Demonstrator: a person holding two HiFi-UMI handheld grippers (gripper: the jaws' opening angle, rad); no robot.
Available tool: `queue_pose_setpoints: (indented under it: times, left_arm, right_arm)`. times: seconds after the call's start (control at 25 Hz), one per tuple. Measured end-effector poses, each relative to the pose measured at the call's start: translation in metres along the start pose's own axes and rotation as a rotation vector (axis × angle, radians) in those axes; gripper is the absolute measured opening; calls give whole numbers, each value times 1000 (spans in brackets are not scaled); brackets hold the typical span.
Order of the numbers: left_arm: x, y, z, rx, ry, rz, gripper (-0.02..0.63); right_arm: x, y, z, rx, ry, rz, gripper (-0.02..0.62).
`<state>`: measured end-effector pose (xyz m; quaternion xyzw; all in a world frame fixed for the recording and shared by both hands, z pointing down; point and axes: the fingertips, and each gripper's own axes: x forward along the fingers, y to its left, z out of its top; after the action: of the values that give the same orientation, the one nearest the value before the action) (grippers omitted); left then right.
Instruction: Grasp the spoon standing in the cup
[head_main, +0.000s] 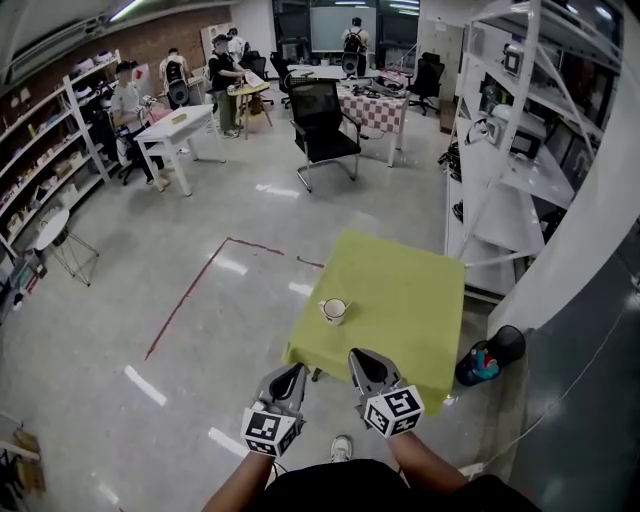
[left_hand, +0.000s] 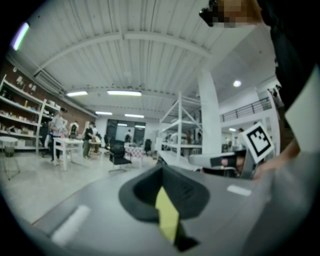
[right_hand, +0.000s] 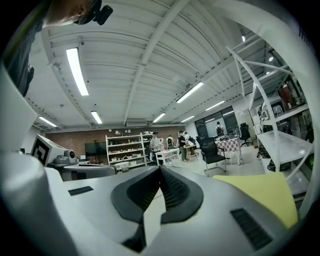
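In the head view, the cup (head_main: 333, 310) is seen on the green tabletop (head_main: 420, 300); the spoon in it is too small to be made out. The left gripper (head_main: 292, 372) and right gripper (head_main: 360, 358) are held short of the cup, by the tabletop's near edge.

In the left gripper view, the left gripper's (left_hand: 162, 170) jaws are closed on nothing.

In the right gripper view, the right gripper's (right_hand: 161, 170) jaws are likewise shut and empty.

If the cup is reached with closed jaws, it is likely to be knocked over.
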<state>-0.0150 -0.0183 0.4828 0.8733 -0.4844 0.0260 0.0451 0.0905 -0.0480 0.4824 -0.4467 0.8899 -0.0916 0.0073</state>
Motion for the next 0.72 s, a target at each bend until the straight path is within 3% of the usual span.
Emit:
queue_pose_setpoints:
  times: [0.72]
  left_arm:
    - [70, 36, -11, -23, 31, 20, 6]
  right_arm:
    - [59, -65, -8, 21, 35, -3, 6]
